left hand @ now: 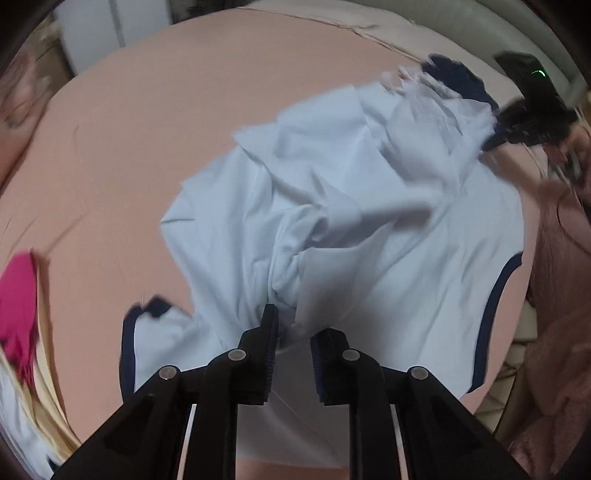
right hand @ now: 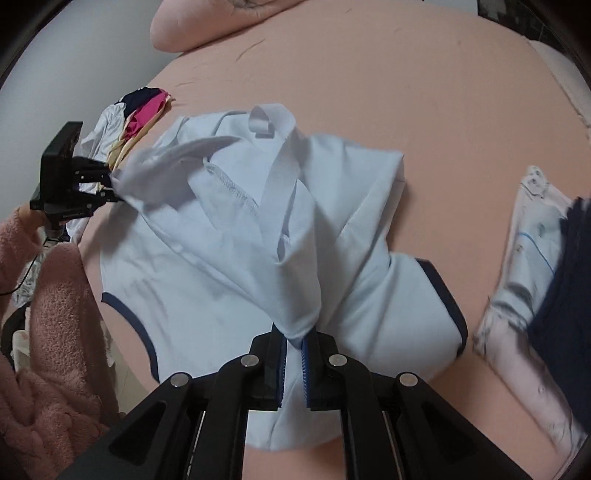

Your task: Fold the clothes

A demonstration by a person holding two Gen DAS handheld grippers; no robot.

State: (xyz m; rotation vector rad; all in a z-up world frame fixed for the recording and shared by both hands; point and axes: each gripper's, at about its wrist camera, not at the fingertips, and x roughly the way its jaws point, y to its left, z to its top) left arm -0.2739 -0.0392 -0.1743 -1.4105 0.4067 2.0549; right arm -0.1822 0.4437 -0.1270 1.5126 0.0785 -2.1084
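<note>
A pale blue sleeveless top (left hand: 369, 206) with navy trim lies crumpled on the pink bed sheet (left hand: 147, 129). My left gripper (left hand: 293, 325) is shut on a bunched part of its fabric, low in the left wrist view. In the right wrist view the same left gripper (right hand: 112, 184) sits at the far left, with a flap of the top (right hand: 207, 236) stretched out to it. My right gripper (right hand: 294, 338) is shut on a raised fold at the near edge. In the left wrist view the right gripper (left hand: 491, 138) holds the far right corner.
A loose pile of clothes (right hand: 140, 114), magenta, white and navy, lies by the bed's left edge. Folded white patterned cloth (right hand: 524, 258) and a dark navy piece (right hand: 565, 277) lie at the right. A person's pink fleece sleeve (right hand: 55, 314) is at the left. A pink pillow (right hand: 207, 26) lies at the far end.
</note>
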